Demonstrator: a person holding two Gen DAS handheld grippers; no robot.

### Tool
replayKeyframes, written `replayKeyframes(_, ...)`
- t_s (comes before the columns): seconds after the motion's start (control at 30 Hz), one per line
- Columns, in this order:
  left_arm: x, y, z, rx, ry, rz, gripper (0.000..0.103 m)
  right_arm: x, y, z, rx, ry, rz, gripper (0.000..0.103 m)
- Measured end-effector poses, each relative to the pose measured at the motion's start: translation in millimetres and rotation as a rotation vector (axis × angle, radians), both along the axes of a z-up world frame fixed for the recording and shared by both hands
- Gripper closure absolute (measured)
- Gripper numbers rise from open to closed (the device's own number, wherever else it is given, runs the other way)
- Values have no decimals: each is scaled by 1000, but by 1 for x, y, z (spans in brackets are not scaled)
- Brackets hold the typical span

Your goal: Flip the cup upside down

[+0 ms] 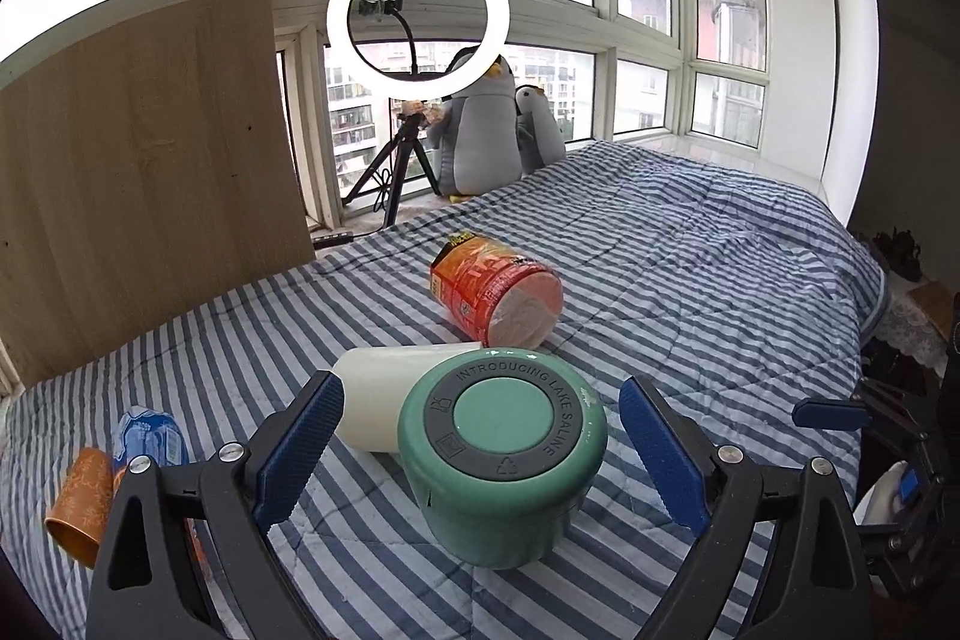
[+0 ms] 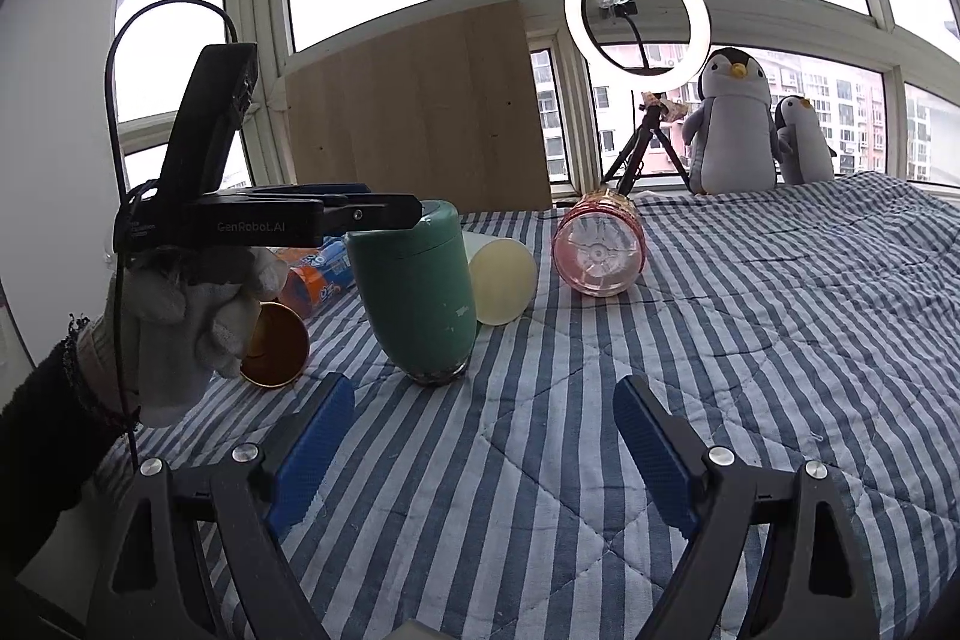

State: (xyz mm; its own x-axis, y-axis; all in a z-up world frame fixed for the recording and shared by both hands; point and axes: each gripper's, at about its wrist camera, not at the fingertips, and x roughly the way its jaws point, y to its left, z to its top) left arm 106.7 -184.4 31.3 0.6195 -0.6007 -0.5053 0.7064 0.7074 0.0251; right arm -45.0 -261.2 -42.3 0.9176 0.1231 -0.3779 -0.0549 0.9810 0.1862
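A green cup [image 1: 501,454] stands upside down on the striped bed, its grey-ringed base facing up; in the right wrist view [image 2: 417,289] its rim rests on the cover and it leans slightly. My left gripper [image 1: 480,454] is open, its blue pads [image 1: 300,451] on either side of the cup's top without touching it; it shows from the side in the right wrist view [image 2: 384,211]. My right gripper [image 2: 480,454] is open and empty, low over the bed, in front of the cup.
A white cup [image 1: 384,394] lies on its side behind the green cup. A red clear jar [image 1: 495,295] lies further back. An orange cup [image 1: 81,502] and a blue packet [image 1: 150,439] lie at left. A wooden board [image 1: 144,160], ring light [image 1: 418,31] and plush penguins [image 1: 480,130] stand behind.
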Motion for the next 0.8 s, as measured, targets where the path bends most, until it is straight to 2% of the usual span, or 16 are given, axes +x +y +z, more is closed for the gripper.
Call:
replayKeyframes(0.17,-11,11,8,-28,-13,21,8,1,0,1,4,-4,-10,17)
replayKeyframes(0.3,-35,25,15,-46,-100,72,6,2,2,7,-13,-32,-42,17)
replayKeyframes(0.4,-56,40,16,-73,-145,118,1,3,7,15,-48,-69,-84,17)
replayKeyframes(0.53,-91,62,11,-96,-237,209,1,9,12,26,-85,-114,-136,17)
replayKeyframes(0.8,-121,109,-5,-202,-280,411,1,29,17,32,-174,-185,-211,17)
